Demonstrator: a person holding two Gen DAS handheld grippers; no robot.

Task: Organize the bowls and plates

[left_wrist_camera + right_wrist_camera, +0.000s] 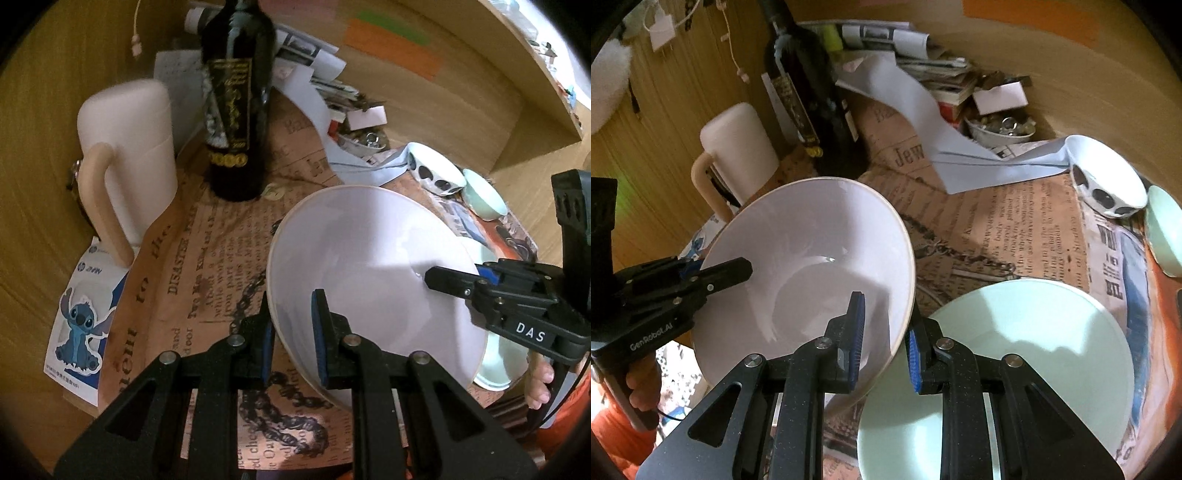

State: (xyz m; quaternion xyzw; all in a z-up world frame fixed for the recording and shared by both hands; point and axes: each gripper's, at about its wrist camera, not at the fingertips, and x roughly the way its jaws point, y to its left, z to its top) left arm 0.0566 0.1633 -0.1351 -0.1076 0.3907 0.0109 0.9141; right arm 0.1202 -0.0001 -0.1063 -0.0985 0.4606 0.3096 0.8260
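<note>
A large white bowl [373, 266] hangs tilted above the newspaper-print mat, held from both sides. My left gripper [293, 334] straddles its near rim, one finger inside and one outside. My right gripper [884, 341] straddles the opposite rim of the same bowl [812, 266]; it shows in the left wrist view [452, 282] too. A pale green plate [1027, 354] lies on the mat just under and to the right of the bowl. A black-spotted white bowl [1108, 184] and a small pale green bowl [1167, 232] sit at the far right.
A dark wine bottle [236, 110] and a white jug with a beige handle [129, 155] stand at the back left. Papers and a dish of small metal bits [1001, 127] lie at the back. Wooden walls [461, 92] enclose the desk.
</note>
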